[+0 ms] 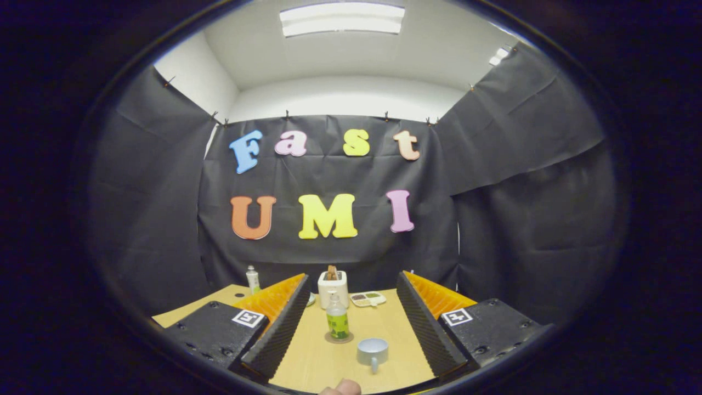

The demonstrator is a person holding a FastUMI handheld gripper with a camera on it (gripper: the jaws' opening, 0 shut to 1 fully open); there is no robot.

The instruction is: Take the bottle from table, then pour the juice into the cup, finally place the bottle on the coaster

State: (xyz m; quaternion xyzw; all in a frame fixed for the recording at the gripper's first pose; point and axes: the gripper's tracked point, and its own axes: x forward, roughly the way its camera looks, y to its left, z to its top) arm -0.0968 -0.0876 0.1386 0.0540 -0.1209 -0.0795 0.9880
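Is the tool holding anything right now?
No. The tool is open and holds nothing; the bottle stands on a coaster ahead between its fingers, beside the cup.

Bottle (337, 320) stands on coaster (339, 338) — cup (372, 351) before it, toaster (333, 287) behind.

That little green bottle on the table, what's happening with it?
Nothing has grabbed it. The green bottle stands upright on a round coaster, with a grey cup a little nearer to the tongs. The tongs are wide open, holding nothing, and both things sit between their fingers on the wooden table. A toaster stands further back.
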